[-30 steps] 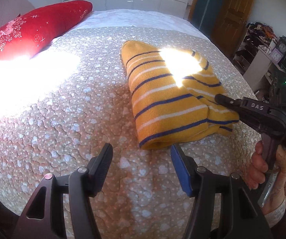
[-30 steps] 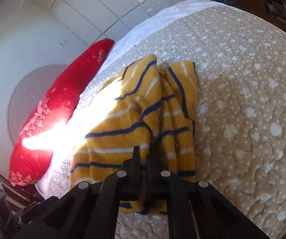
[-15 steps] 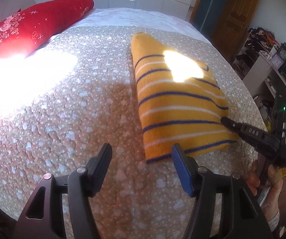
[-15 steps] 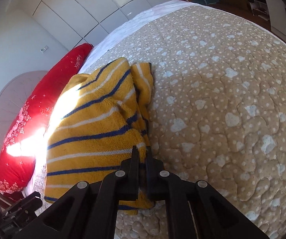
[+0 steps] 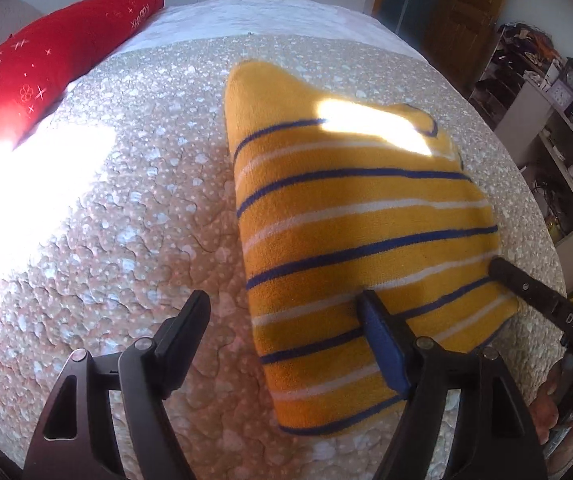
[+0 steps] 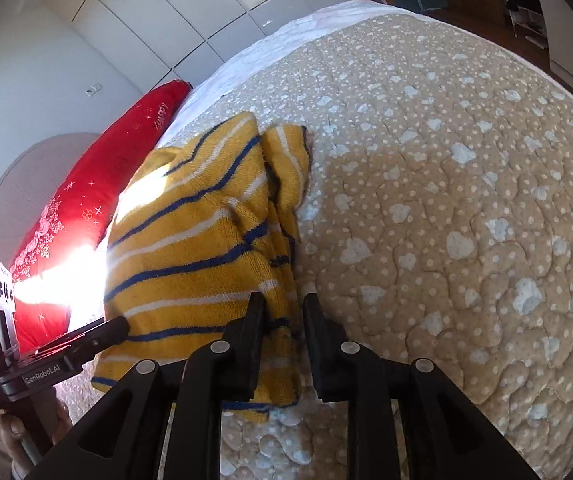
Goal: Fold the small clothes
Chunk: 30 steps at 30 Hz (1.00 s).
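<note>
Red pillow (image 5: 46,68) cut by left edge, sweater (image 5: 350,240) patch glare-washed, shelf (image 5: 542,92) clutter indistinct

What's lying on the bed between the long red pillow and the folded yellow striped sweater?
Nothing: only bare beige quilted bedspread separates the long red pillow from the folded yellow knit sweater with blue and white stripes, partly washed out by sunlight. The left wrist view shows it.

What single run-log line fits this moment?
folded yellow striped knit sweater on quilted bedspread | right gripper opening, hem between | left gripper opening, empty

Sunlit quilted bed (image 5: 134,216), red pillow (image 5: 46,64), white cupboards (image 6: 190,12), wood door (image 5: 470,12).
</note>
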Available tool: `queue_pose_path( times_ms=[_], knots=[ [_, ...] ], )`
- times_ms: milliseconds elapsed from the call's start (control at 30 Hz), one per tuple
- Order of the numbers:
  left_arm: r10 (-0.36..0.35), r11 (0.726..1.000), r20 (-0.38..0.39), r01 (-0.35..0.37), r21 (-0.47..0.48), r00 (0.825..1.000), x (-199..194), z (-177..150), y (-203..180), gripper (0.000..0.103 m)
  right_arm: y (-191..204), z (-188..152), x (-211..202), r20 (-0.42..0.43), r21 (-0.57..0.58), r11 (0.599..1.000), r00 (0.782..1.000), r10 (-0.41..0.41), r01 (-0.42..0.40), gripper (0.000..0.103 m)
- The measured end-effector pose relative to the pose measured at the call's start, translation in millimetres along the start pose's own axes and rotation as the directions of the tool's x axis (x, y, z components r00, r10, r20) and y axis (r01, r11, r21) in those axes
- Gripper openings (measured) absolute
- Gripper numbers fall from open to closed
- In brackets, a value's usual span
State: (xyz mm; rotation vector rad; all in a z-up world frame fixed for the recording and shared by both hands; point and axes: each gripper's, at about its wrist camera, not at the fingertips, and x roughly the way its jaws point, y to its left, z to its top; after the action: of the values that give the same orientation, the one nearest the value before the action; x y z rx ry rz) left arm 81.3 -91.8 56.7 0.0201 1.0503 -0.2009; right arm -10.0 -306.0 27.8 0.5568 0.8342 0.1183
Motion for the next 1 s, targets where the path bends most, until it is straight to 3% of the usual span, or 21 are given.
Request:
queue_pose_path(
  times_ms=[133,300,433,600,667,833,1000],
  knots=[
    [0.054,0.997,0.128,-0.06,0.046,0.99,-34.7,10.4,2.4,0.076,30.3,20.0,-36.5,0.119,-0.071,0.997,0.993,-0.009,0.017,0.024],
    [0.115,0.988,0.192,-0.133,0.082,0.975,-27.1,39.3,0.1,0.08,71.3,53.8,-8.8,0.099,-0.138,0.989,0.994,-0.047,0.061,0.026],
    [0.13,0.986,0.163,-0.144,0.081,0.978,6.0,56.9,3.8,0.08,89.4,74.8,38.9,0.042,-0.171,0.98,0.994,-0.096,0.102,0.026],
    [0.099,0.994,0.095,-0.103,0.034,0.991,43.5,62.0,13.9,0.084,78.9,77.2,93.2,-0.046,-0.163,0.974,0.984,-0.169,0.16,0.028],
    [0.097,0.995,0.093,-0.099,0.018,0.991,45.8,62.7,16.4,0.091,71.9,76.7,94.3,-0.036,-0.13,0.979,0.986,-0.161,0.155,0.033],
    [0.078,0.997,0.101,-0.079,0.007,0.992,25.4,54.9,21.2,0.091,67.1,73.9,70.0,-0.006,-0.096,0.991,0.995,-0.1,0.099,0.036],
    [0.082,0.996,0.145,-0.085,0.015,0.986,-11.4,27.2,19.6,0.091,62.3,47.3,24.7,0.062,-0.067,0.993,0.994,-0.091,0.095,0.042]
  ],
)
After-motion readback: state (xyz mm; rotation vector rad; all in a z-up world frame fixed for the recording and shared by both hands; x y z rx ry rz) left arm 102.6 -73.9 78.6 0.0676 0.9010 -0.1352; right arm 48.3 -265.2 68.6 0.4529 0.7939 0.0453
